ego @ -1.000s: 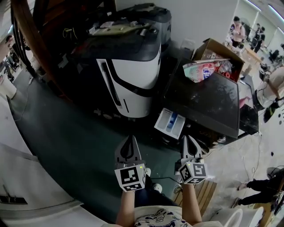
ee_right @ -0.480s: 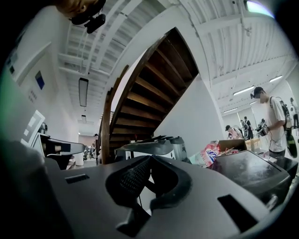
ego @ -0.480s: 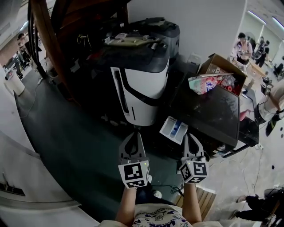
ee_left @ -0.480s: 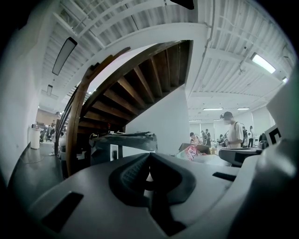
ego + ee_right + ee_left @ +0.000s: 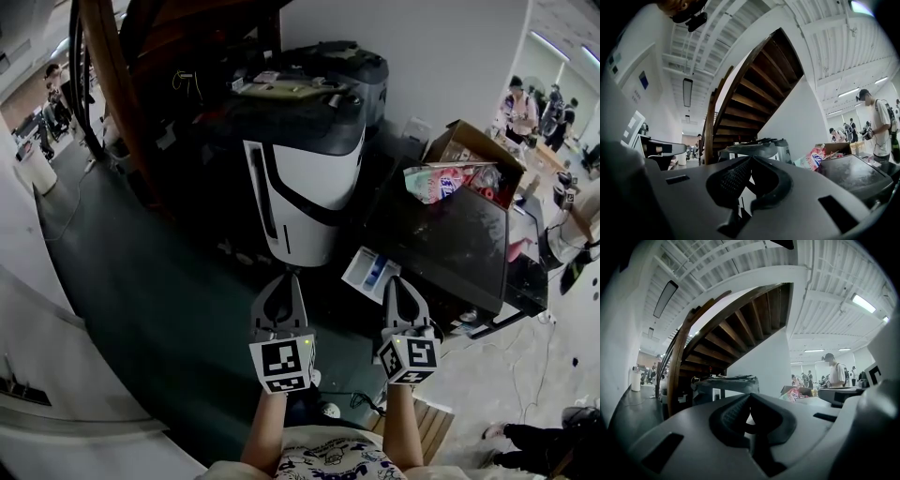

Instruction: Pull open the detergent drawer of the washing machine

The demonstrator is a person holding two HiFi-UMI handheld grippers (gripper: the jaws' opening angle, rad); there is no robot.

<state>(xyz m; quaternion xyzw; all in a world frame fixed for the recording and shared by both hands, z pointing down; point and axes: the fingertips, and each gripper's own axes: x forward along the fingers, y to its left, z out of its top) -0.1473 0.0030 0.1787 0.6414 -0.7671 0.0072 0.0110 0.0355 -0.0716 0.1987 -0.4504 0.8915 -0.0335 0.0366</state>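
The washing machine stands at the right in the head view, dark-topped. Its white detergent drawer with a blue insert sticks out of the front, pulled open. My left gripper hovers left of the drawer, shut and empty. My right gripper hangs just in front of the drawer, apart from it, also shut with nothing held. In the left gripper view the gripper has its jaws closed together; the right gripper shows the same, with the machine's top at its right.
A white-and-black appliance stands left of the washing machine. A cardboard box with a snack bag sits on the machine's far end. A wooden staircase rises at the left. People stand at the back right. Cables lie on the floor.
Both grippers have risen a little, side by side, still shut. The drawer stays pulled out.
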